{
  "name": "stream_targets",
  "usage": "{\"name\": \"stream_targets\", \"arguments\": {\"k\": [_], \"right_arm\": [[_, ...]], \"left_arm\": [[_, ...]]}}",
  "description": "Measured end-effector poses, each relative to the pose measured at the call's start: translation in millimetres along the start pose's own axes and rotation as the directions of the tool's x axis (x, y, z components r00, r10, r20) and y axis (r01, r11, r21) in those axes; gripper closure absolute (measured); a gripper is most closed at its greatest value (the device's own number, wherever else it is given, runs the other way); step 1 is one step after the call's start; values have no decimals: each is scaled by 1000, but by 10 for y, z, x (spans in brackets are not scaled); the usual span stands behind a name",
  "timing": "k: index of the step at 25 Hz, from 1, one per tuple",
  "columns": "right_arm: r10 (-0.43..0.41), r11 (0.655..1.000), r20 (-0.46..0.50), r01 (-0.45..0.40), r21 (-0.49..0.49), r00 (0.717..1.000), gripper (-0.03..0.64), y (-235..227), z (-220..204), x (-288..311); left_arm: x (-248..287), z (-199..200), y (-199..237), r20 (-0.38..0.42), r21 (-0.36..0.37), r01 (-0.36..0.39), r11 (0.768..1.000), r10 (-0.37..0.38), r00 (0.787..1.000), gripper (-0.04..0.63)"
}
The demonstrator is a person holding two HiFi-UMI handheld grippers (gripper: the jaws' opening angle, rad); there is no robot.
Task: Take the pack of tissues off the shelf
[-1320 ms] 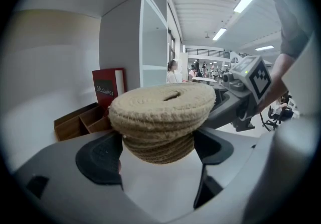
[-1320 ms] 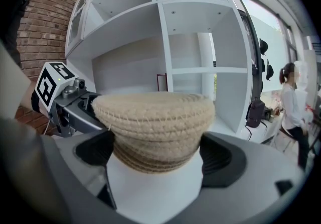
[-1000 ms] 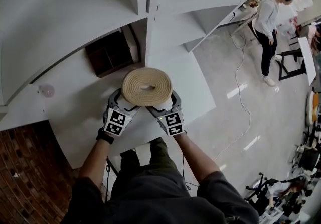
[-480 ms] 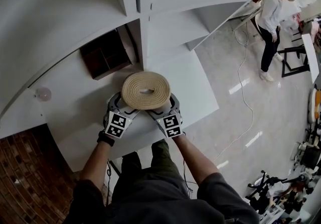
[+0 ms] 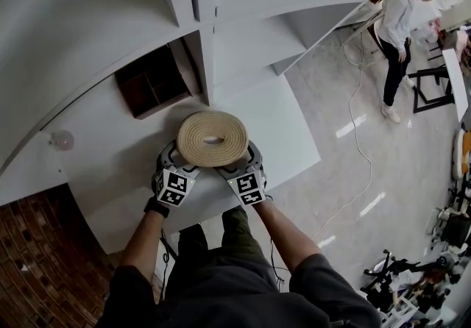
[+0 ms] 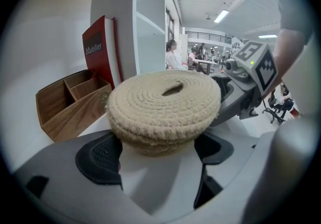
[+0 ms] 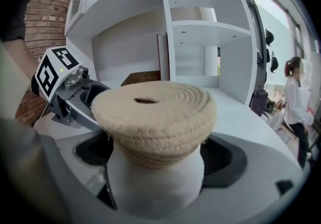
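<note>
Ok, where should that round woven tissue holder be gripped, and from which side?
Grip the woven tissue holder on its narrower lower wall, under the overhanging top, coming level from the open front of the shelf. It is round, so opposite flanks suit the pads, and the lip probably stops slipping. The left tongs and right tongs straddle it that way.

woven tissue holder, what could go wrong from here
1. The woven tissue holder is held only low on its soft rope wall, by the left gripper and the right gripper. The wall might flex and slip from the fingers.
2. The wooden organiser and the red book stand close behind it, so a push forward could knock them.
</note>
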State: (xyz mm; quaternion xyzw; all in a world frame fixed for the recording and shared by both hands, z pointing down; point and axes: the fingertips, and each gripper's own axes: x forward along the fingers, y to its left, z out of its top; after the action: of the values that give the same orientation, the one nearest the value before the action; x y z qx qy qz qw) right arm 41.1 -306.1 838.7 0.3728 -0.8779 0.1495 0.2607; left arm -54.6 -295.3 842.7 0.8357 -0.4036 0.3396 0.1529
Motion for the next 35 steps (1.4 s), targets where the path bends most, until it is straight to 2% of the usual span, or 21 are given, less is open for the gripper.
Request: {"name": "stream_targets", "arguments": {"k": [8,16,19,25,28,33,35], "right_arm": [[13,1000,-16,-13,-18,1000,77,-6,-39,-46],[0,1000,-71,-1,-15,997,82,-51,-87,-491],[-38,999,-42,37,-14,998,145,-86,86,-737],[-136,990,105,139,-24,985,309,-132,828,-1298],[-175,983,197,183,-23,965,394,-119,1259,-1582],[-226,969,328,245,-18,917,491,-37,1872,-2028],[-249,963,359,270,-11,900,538,1,2013,-2185]], "left_arm": [[-41,-67,36,-26,15,-2,1000,3,1000,152],[-502,-94,82,-32,-3,-25,1000,25,999,172],[-747,-7,130,-2,-26,-47,999,47,999,225],[-1370,544,232,141,-54,-105,993,112,984,410],[-1681,890,261,231,-57,-131,990,141,963,456],[-2201,1453,255,376,-39,-167,985,169,911,571],[-2383,1609,216,421,-26,-175,984,169,891,584]]}}
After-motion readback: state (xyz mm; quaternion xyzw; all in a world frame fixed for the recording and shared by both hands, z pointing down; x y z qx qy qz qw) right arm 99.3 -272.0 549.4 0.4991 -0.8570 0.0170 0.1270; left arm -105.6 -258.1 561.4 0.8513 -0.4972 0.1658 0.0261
